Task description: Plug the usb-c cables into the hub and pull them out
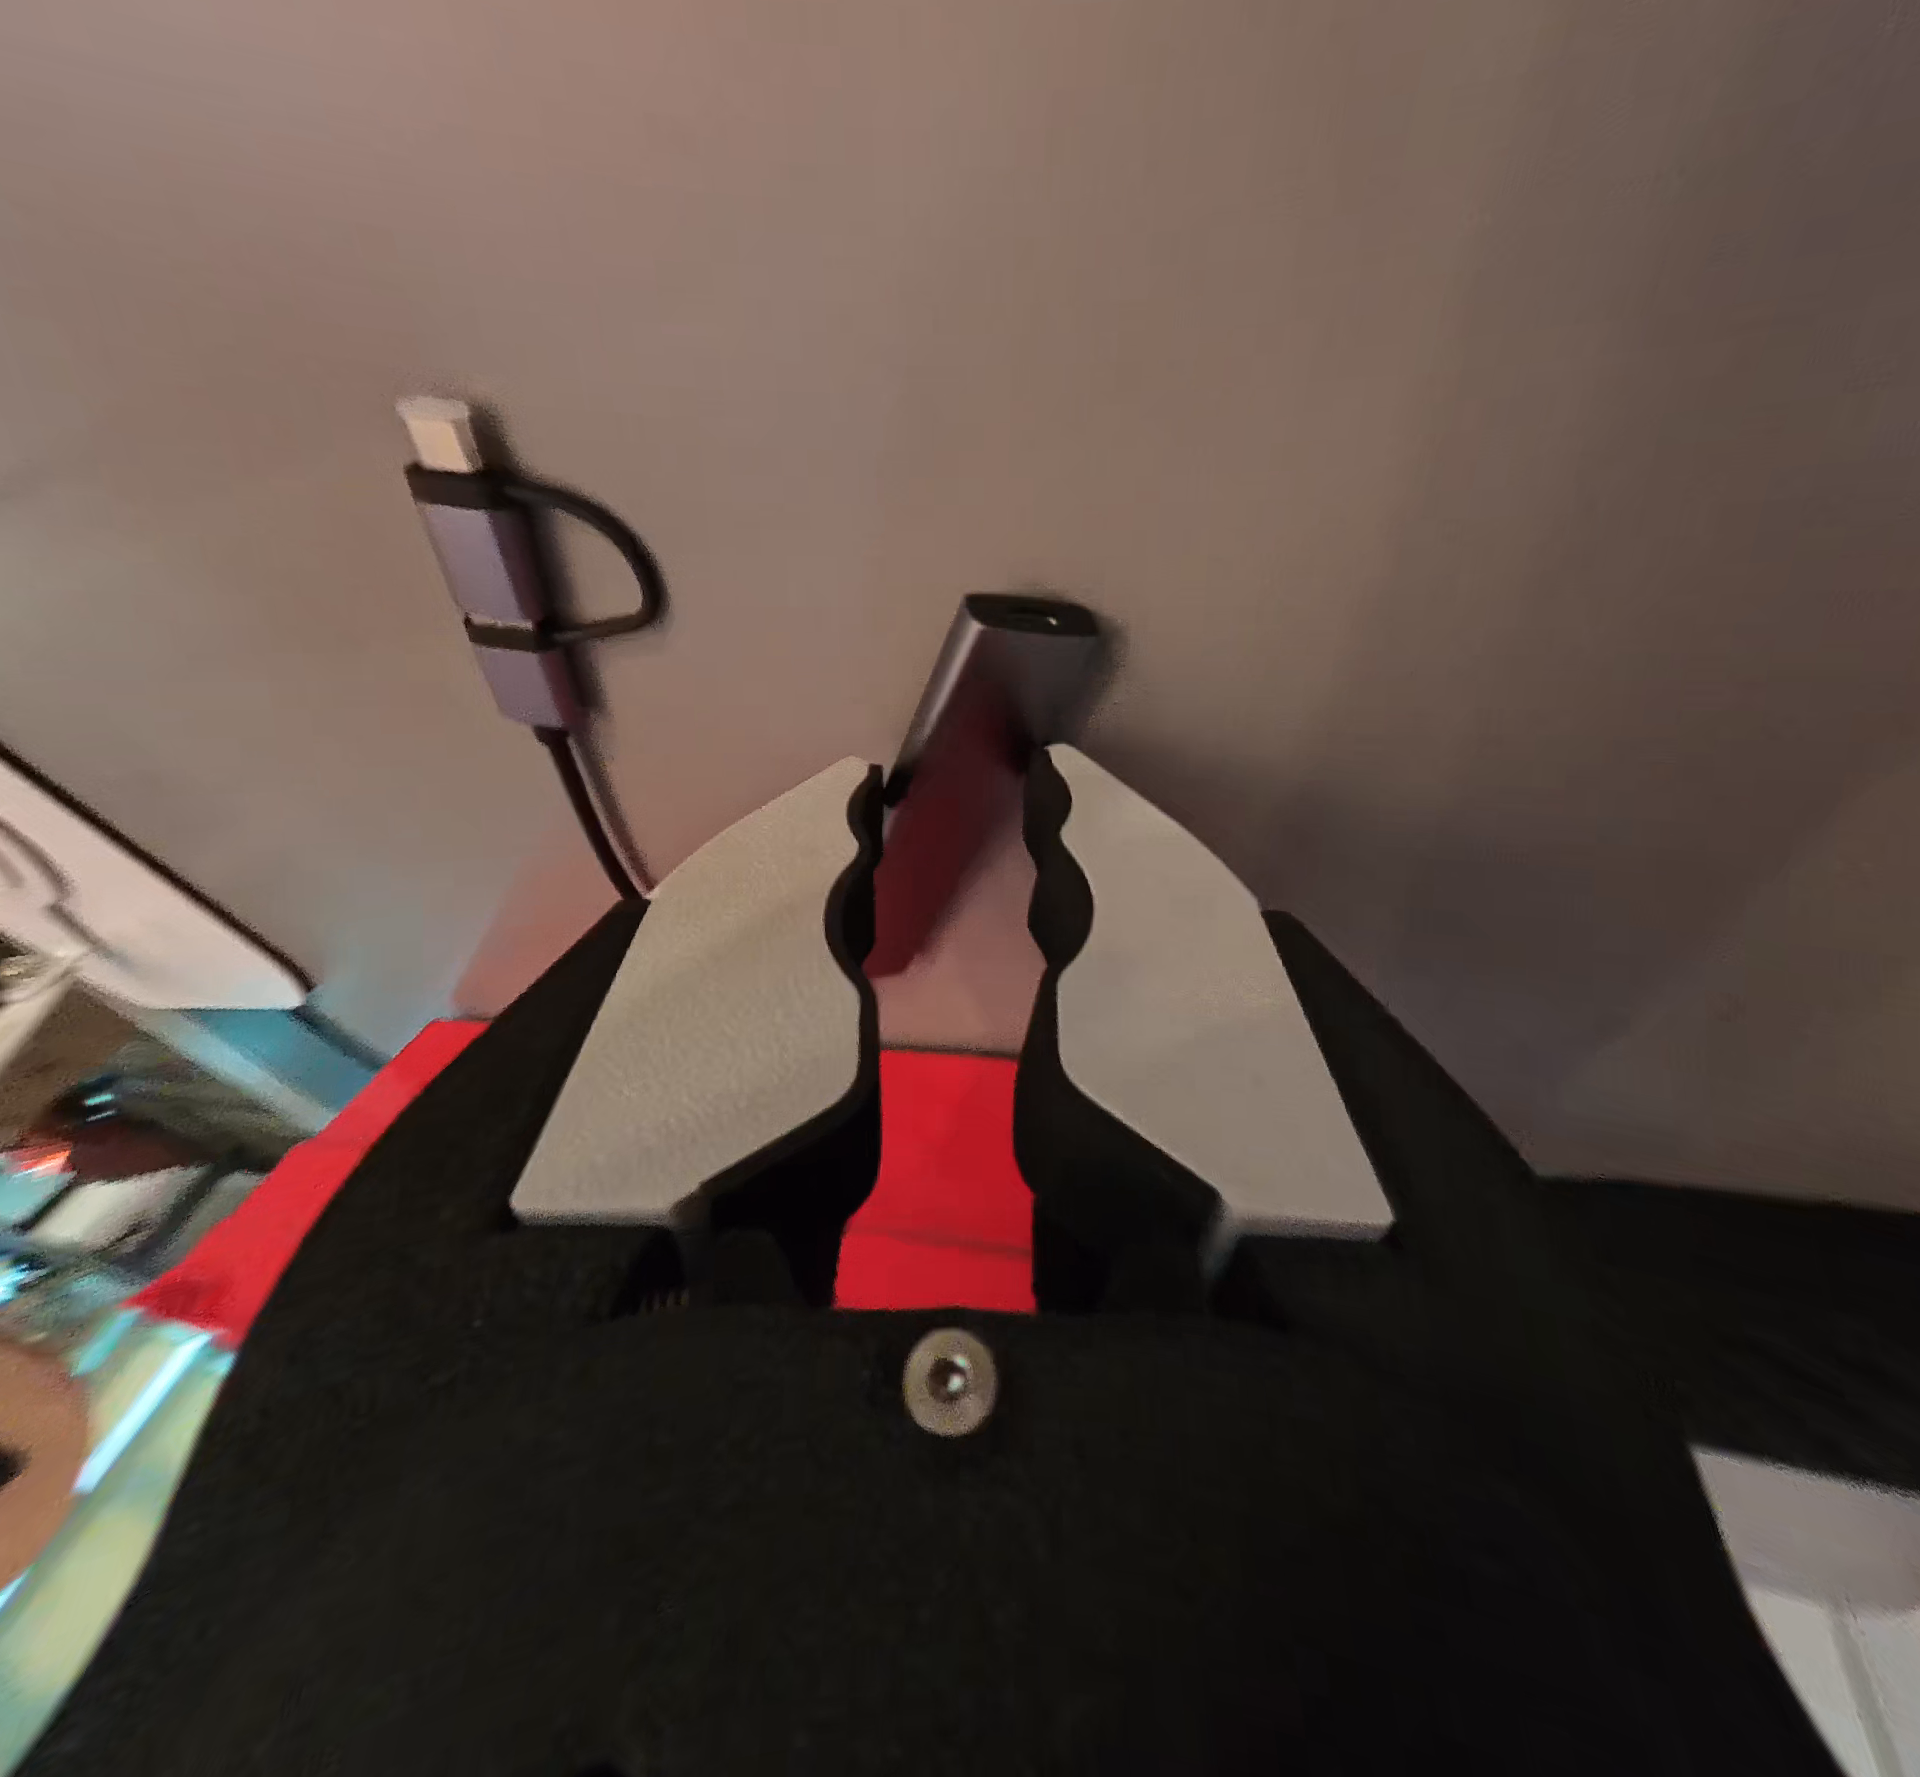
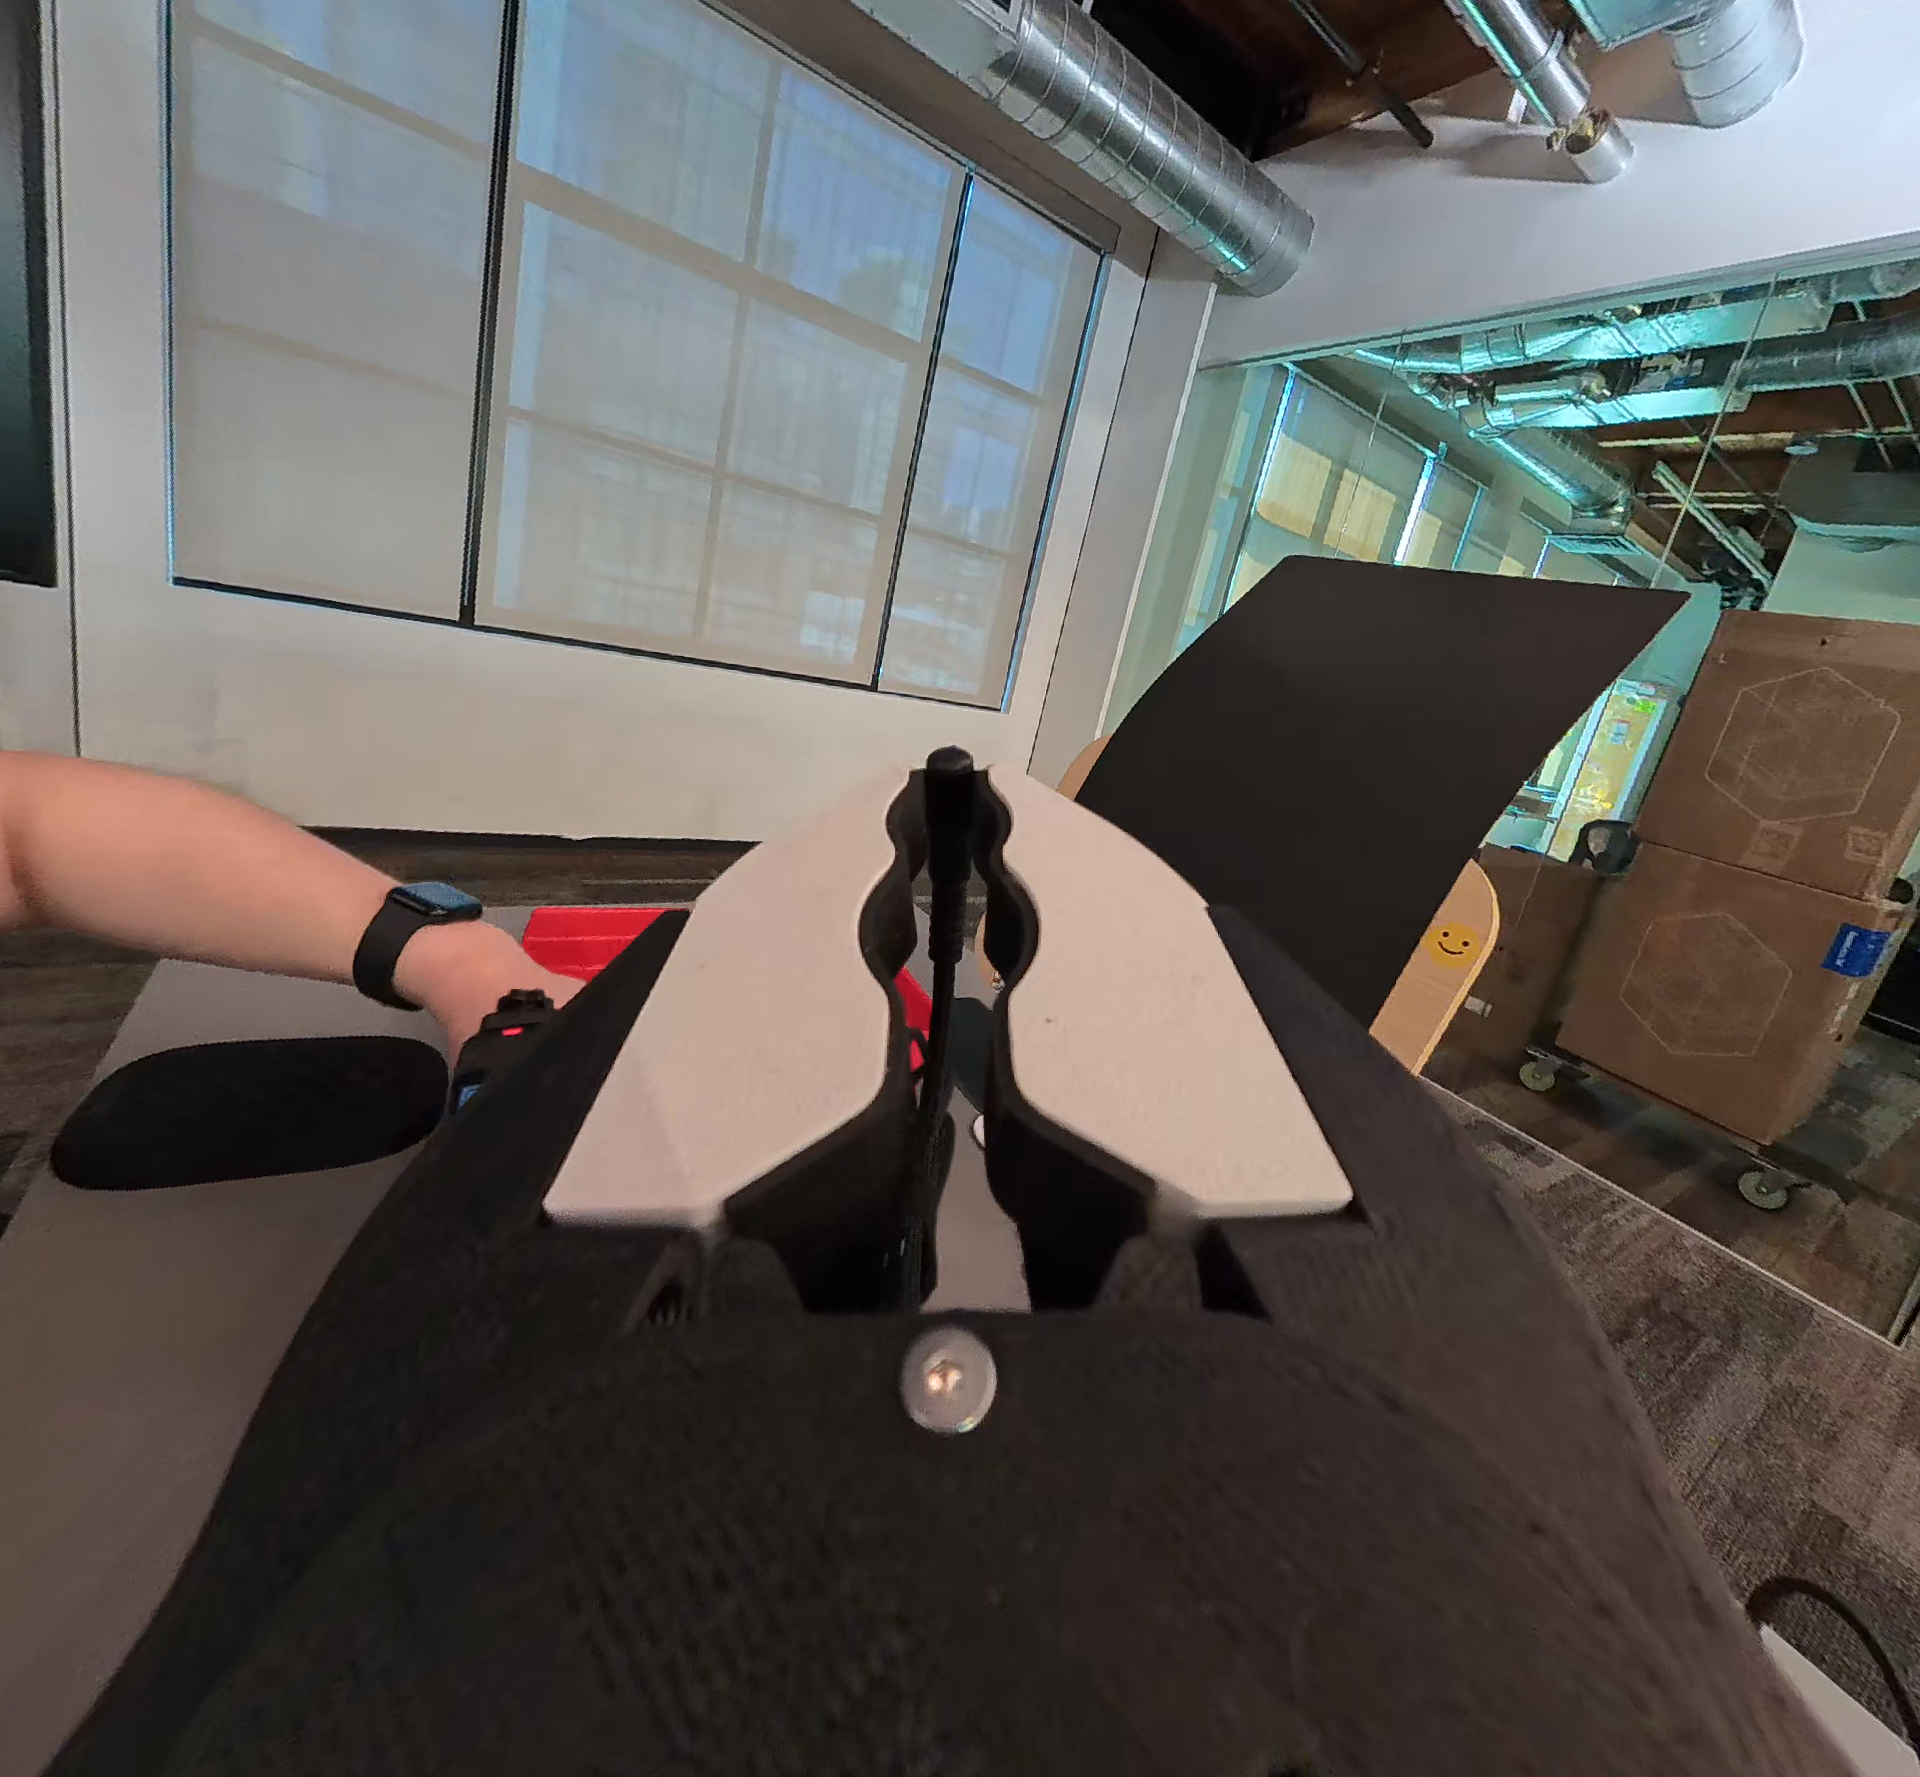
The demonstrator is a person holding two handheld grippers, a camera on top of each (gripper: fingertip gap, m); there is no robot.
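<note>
Left wrist view: hub (image 1: 977,751) lengthwise, port-end away.

The hub (image 1: 987,740) looks like smooth brushed metal, the tool (image 1: 951,777) like matt, grainy plastic (black and white).

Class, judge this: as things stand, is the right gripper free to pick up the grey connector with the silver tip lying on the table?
Probably not: the right gripper has its jaws shut on a black cable, so it is occupied.
</note>
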